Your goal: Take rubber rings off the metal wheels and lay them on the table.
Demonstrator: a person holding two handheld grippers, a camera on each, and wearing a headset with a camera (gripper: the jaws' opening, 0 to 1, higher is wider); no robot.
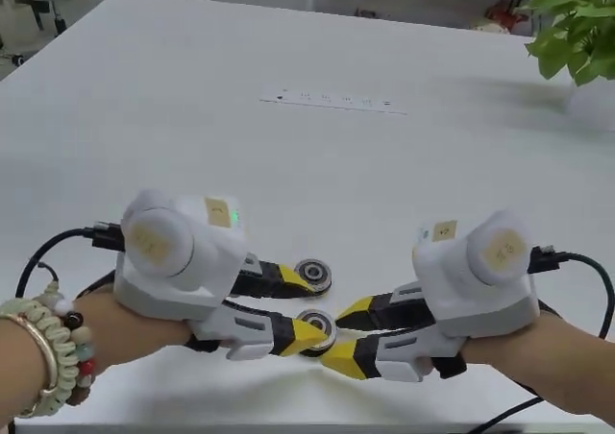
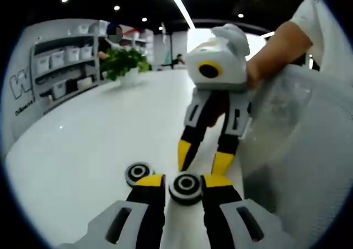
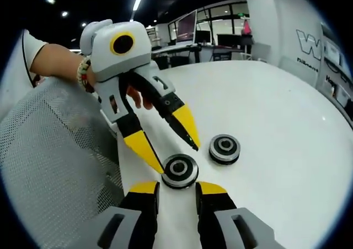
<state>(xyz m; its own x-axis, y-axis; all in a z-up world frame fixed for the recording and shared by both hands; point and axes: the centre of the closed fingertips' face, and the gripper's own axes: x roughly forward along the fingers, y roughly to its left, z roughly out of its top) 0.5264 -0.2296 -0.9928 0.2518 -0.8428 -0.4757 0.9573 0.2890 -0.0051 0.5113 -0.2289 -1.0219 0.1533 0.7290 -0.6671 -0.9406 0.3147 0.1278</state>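
On the white tabletop [image 1: 288,165], the near metal wheel [image 1: 317,328] lies flat, a silver disc with a dark hub. A black rubber ring [image 3: 179,184] is still seated around its rim. It sits between the parted, yellow-tipped jaws of the left gripper [image 2: 185,180], just ahead of the right gripper [image 3: 179,188]. The far metal wheel [image 1: 312,274], also flat and black-rimmed, rests just beside it, not touching.

You can read a big W on the wall panel [image 3: 311,42] in your right gripper view and on the wall [image 2: 21,84] in your left gripper view (lettering beneath is blurred). The sticker [image 1: 220,212] on your left gripper [image 1: 309,306] is illegible.
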